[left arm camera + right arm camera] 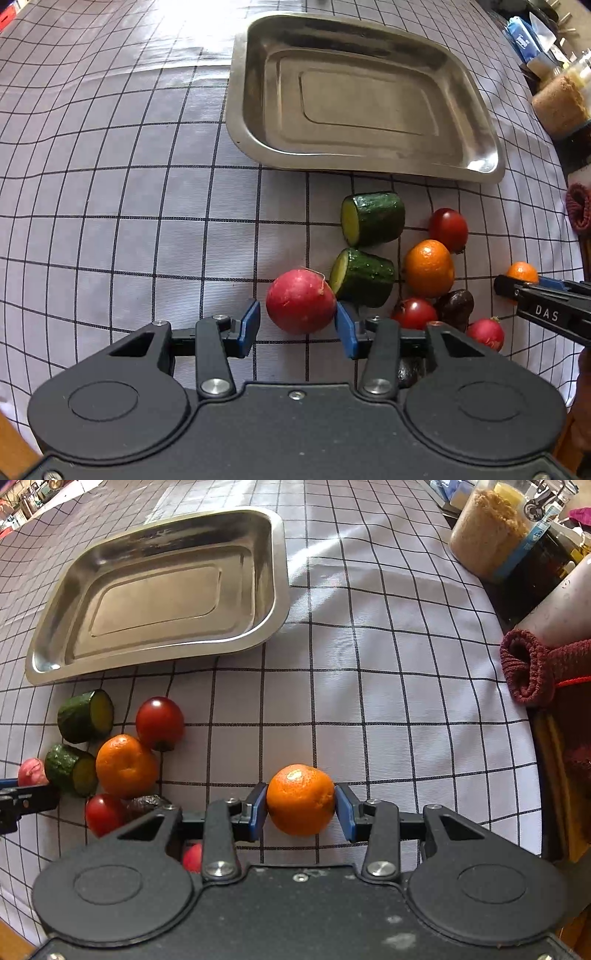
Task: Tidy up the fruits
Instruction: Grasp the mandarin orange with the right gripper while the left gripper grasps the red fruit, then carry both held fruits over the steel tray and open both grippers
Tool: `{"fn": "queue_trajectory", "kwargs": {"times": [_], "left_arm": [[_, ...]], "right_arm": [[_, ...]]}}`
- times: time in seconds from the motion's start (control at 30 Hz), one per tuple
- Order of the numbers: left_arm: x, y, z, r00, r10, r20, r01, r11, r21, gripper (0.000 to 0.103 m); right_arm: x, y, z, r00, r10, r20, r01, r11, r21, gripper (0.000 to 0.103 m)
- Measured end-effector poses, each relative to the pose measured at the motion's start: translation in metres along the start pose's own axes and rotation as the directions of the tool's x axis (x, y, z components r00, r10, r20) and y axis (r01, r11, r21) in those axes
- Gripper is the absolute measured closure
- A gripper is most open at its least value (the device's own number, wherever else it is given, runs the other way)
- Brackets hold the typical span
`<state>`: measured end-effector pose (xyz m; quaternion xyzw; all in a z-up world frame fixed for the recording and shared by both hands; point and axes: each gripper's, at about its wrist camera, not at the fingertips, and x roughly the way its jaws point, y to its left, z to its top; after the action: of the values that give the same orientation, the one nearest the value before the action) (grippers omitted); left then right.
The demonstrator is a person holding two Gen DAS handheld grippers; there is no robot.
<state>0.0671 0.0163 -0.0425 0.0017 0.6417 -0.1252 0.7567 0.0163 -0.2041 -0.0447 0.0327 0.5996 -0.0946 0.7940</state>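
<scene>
My left gripper [298, 325] is shut on a large red radish [300, 301], its blue pads against both sides. My right gripper [300, 808] is shut on a small orange [301, 799]; that orange also shows in the left wrist view [521, 272]. An empty steel tray [255, 140] lies beyond on the checked cloth, and it shows in the right wrist view too [279, 602]. Between the grippers lie two cucumber pieces [373, 218] [364, 277], a second orange [429, 267], two red tomatoes [448, 229] [414, 314], a dark avocado [455, 306] and a small radish [485, 333].
A jar of brown grains [487, 531] and a rolled dark red cloth [528, 668] stand at the table's right edge. More containers crowd the far right corner [532, 40]. The wooden table edge shows at the lower left [14, 450].
</scene>
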Motion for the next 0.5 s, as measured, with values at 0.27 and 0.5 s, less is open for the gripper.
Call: {"fn": "queue_trajectory", "kwargs": {"times": [0.27, 0.5], "left_arm": [[-0.004, -0.001, 0.001, 1.000, 0.026, 0.017, -0.026, 1.000, -0.012, 0.051], [-0.011, 0.003, -0.003, 0.998, 0.020, 0.059, -0.019, 1.000, -0.013, 0.056]], "right_arm": [[0.001, -0.001, 0.002, 1.000, -0.002, -0.004, 0.002, 1.000, -0.005, 0.062], [-0.008, -0.004, -0.004, 0.999, 0.034, 0.009, -0.034, 0.999, 0.009, 0.063]]}}
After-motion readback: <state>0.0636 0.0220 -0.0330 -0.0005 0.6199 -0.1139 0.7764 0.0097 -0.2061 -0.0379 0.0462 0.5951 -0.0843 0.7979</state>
